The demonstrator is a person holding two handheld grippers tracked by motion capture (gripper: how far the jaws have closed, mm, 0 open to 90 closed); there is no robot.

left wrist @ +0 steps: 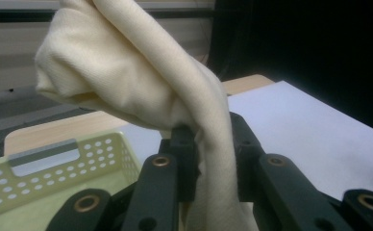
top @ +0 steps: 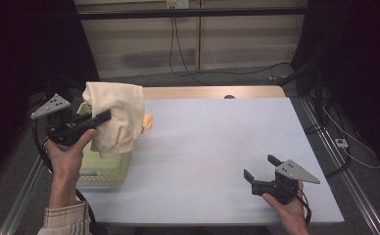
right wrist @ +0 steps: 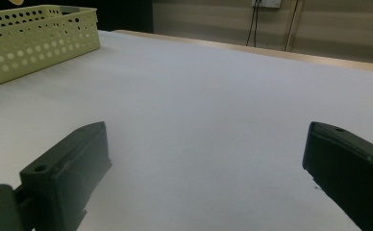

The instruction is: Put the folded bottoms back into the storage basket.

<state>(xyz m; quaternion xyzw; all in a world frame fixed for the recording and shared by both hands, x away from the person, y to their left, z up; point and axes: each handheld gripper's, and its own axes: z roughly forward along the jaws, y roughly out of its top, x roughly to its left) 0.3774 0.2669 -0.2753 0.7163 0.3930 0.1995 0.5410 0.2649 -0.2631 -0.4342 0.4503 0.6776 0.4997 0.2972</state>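
Closest to us in the left gripper view, the 2 black fingers (left wrist: pixel 177 144) of the left gripper (left wrist: pixel 208 139) rise from the bottom edge and pinch a cream cloth (left wrist: pixel 127 67). We see a narrow twisted band of the cloth running down between the fingers, pressed on both sides, while the bulk of it bunches above and to the left of them, lifted clear of the table (left wrist: pixel 314 130). Below and left of the fingers sits a pale green perforated basket (left wrist: pixel 55 168) with a slot handle in its wall.

From the high view, we see the left gripper (top: pixel 100 117) held in the person's left hand (top: pixel 68 152) at the left edge of the table, above the basket (top: pixel 107 169). The cloth (top: pixel 117 117) hangs from the fingers in a loose drape, covering the far part of the basket. Just beside the cloth, to its right, a small orange-yellow thing (top: pixel 148 121) peeks out; we cannot tell what it is.

Well apart, near the front right of the table (top: pixel 212 142), the right hand (top: pixel 288 208) holds the right gripper (top: pixel 261 169). Its 2 fingers stand wide with nothing between them. In the right gripper view, those fingers (right wrist: pixel 69 168) frame bare white table, with the basket (right wrist: pixel 35 38) far off at the upper left.
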